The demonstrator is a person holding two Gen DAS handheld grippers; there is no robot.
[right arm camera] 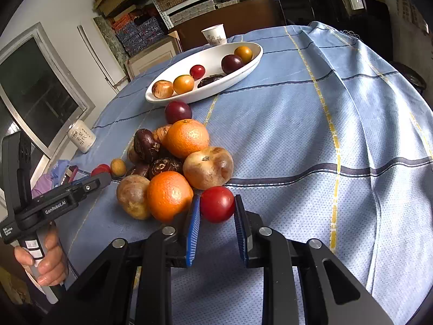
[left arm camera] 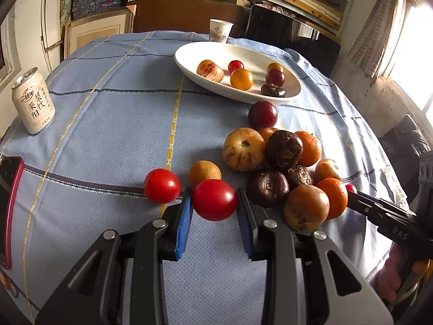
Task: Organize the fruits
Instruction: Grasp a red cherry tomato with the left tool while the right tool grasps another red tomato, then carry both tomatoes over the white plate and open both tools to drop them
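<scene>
Left gripper has a red tomato between its blue pads; both pads touch the tomato's sides, jaws closed down to its width. Tomato sits low over the blue checked tablecloth; can't tell if it's lifted or resting. A second red tomato lies just left of the left pad, a small orange-brown fruit just behind.

Right gripper likewise clamps another red tomato between its pads, jaws narrowed onto it, at the near right edge of the fruit pile. Pile: two oranges, pale yellow-brown round fruits, dark brown ones, all touching each other in the middle of the cloth. A dark plum sits between pile and bowl.

White oval bowl is at the far side of the table, with six pieces inside: one striped pale fruit, two yellow, two red or dark red, one dark brown lump. Paper cup stands just behind the bowl. White drink can is upright at far left, well apart from the fruit. Red-edged phone at left edge.
</scene>
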